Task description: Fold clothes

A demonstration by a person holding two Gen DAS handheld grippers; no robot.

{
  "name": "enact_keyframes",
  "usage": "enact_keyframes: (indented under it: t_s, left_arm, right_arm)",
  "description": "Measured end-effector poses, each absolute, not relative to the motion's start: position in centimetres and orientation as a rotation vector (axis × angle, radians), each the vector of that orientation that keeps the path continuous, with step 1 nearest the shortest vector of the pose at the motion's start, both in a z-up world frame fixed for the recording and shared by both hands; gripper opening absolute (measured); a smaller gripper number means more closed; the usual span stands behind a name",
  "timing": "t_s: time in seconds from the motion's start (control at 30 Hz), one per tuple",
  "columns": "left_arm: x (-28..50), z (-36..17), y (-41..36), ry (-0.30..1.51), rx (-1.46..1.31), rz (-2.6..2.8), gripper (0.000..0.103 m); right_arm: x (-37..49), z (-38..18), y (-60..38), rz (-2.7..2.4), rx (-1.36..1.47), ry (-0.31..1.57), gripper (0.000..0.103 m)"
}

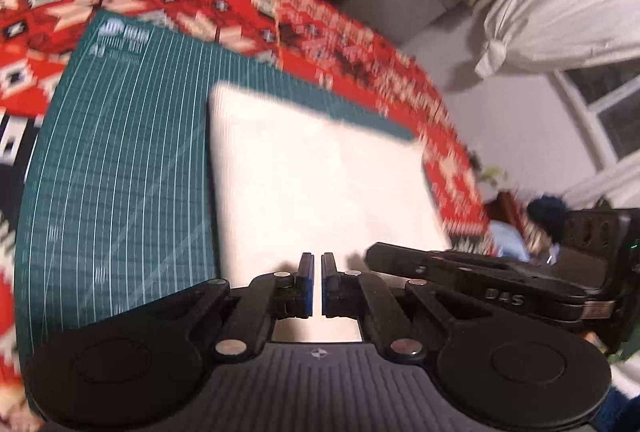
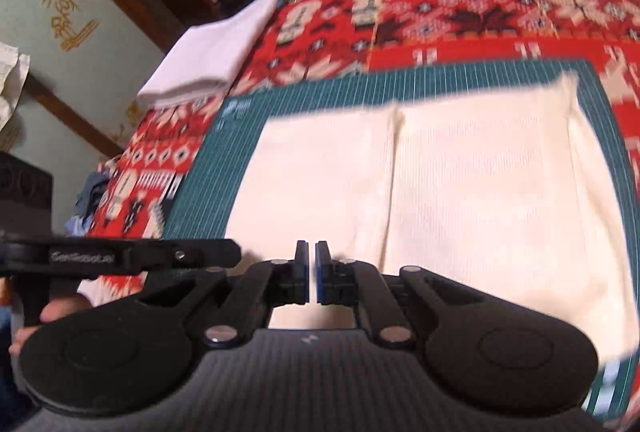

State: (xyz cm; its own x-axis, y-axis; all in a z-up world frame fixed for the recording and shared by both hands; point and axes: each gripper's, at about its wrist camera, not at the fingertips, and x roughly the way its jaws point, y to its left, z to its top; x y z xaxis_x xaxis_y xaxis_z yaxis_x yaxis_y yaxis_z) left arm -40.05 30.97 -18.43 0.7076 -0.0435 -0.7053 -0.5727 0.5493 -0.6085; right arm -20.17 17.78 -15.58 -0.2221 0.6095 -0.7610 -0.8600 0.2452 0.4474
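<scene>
Both grippers, left gripper and right gripper, nearly closed, empty (near edge of blurred cream garment hidden).

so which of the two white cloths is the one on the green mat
The cream ribbed cloth spread flat right in front of both grippers lies on the green mat. The other, a folded white stack, sits off the mat on the red patterned cover.
</scene>
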Motion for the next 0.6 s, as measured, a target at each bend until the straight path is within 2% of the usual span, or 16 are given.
enact_keyframes:
  t_s: [0.2,0.6]
  left_arm:
    - [-41.3,-20.3,28.1,0.838,-0.961,0.315,0.003]
    - [-41.2,-19.2,27.0,0.768,-0.873,0.369,0.003]
  right_arm:
    - [-21.3,-17.6,13.8,1.364,-0.353,1.163,0.000]
    - [-26.4,-15.4,15.2,1.447,-0.444,1.000,0.003]
